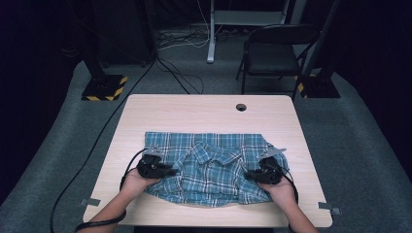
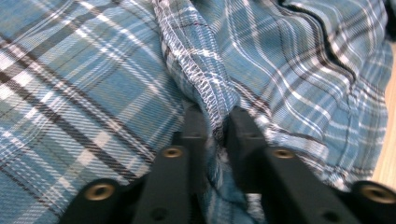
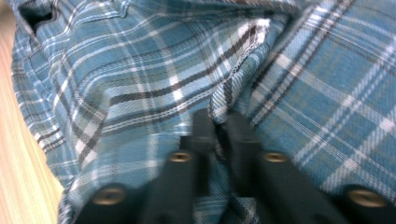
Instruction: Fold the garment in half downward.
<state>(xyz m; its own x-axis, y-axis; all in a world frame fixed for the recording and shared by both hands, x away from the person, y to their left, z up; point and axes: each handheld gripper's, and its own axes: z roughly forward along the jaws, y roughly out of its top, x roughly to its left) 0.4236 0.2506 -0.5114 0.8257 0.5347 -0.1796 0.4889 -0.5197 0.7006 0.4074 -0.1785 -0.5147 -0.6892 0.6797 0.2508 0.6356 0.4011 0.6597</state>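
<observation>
High view: one blue plaid shirt point(image 1: 214, 165) lies on the pale wooden bench point(image 1: 194, 109), collar up, spread across the near half, already gathered into a squat block with its near edge rumpled. The left gripper point(image 1: 167, 170) rests on the shirt's left side and the right gripper point(image 1: 250, 175) on its right side, each held in a hand that comes in from the near edge. A folding chair point(image 1: 274, 51) stands on the floor beyond the bench.

Left gripper view: the fingers point(image 2: 196, 133) are drawn together on a stitched seam of the shirt point(image 2: 84, 74), a ridge of cloth rising between them. A strip of bench point(image 2: 387, 154) shows at the right edge.

Right gripper view: the fingers point(image 3: 243, 135) are likewise pressed onto a bunched fold of the shirt point(image 3: 154, 70), the hem pinched between them. Bare bench point(image 3: 23, 177) shows at the left.

Progress, as judged: both sides of the garment are gripped and the shirt is partly folded; the work looks to be mid-fold. Remaining: carrying the gripped edges over, flattening the near rumple, and letting go.
</observation>
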